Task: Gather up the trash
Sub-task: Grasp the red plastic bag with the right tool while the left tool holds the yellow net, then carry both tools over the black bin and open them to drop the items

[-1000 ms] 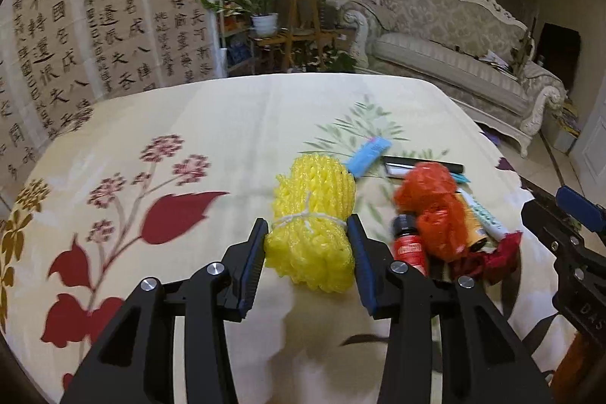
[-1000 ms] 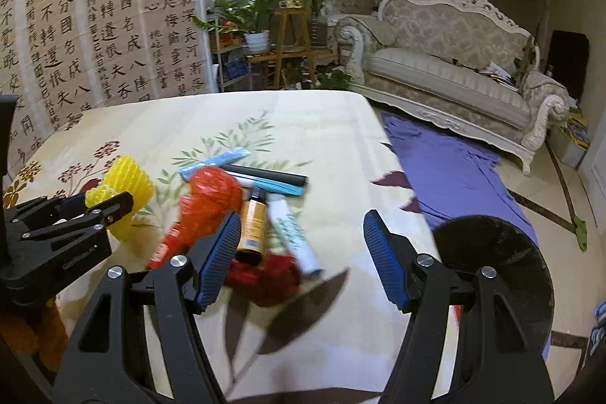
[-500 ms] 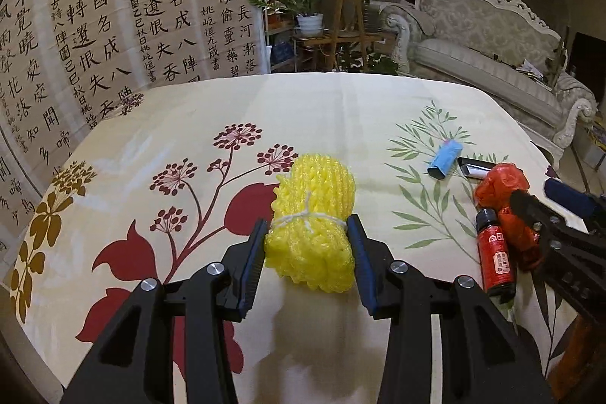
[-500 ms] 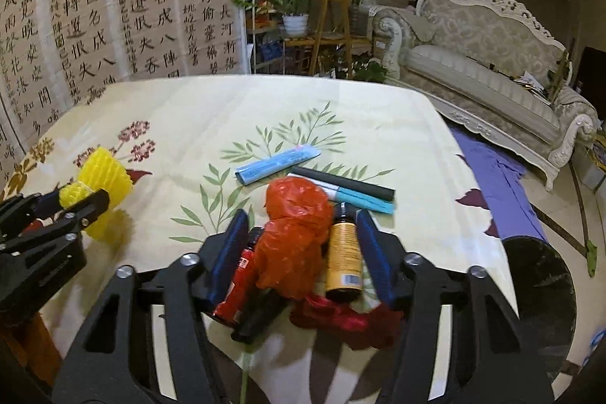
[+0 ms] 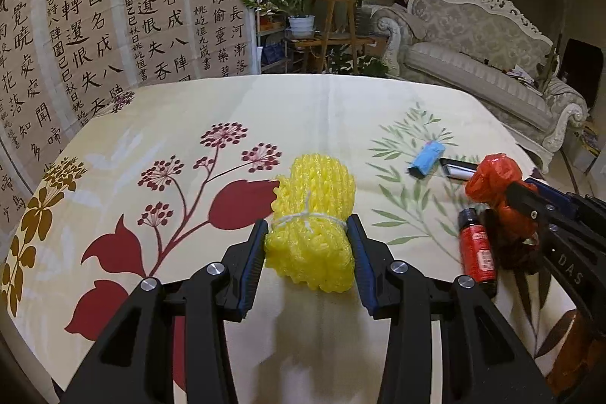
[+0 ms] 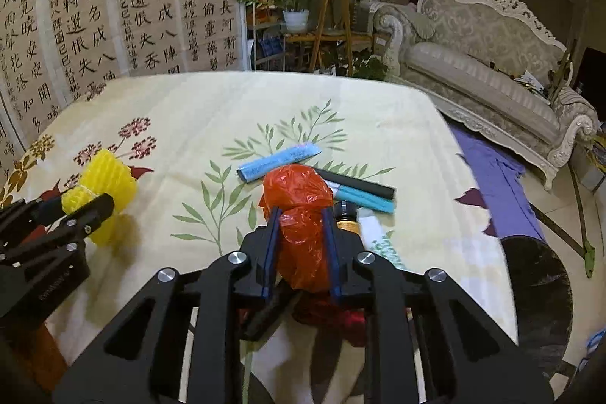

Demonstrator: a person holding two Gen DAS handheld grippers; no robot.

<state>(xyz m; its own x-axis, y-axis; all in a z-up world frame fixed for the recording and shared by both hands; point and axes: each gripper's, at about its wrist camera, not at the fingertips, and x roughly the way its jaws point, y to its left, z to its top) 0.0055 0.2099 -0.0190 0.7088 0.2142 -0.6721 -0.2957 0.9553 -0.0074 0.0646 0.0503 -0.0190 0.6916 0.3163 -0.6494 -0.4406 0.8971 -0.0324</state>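
The left gripper [image 5: 308, 248] held a yellow foam net bundle [image 5: 312, 218], its fingers [image 5: 254, 264] pressed against both sides below the white tie; the bundle's long axis ran away from the camera toward the far edge of the counter [image 5: 227, 108]. In the right wrist view the bundle [image 6: 102, 192] sat toward the left edge, over the red flower print.

The right gripper [image 6: 301, 245] had just been closing, and its fingers [image 6: 270, 252] now clamped an orange plastic bag [image 6: 299, 214] between them, the bag bulging above the fingertips. It sat near the right edge of the counter, amid clutter.

Just right of the bag stood an amber bottle [image 6: 346, 216] with a black cap, touching the right finger. A blue wrapper [image 6: 278, 161] lay beyond the bag, long axis slanting toward the far right corner. A black pen [image 6: 360, 186] and a teal tube [image 6: 361, 199] lay side by side behind the bag. A red bottle [image 5: 476, 248] lay beside the bag on its left, cap pointing away. Dark red crumpled material [image 6: 333, 318] lay beneath the right gripper. Off the right edge, a dark round bin [image 6: 538, 298] stood on the floor, with a purple cloth [image 6: 492, 173] behind it.
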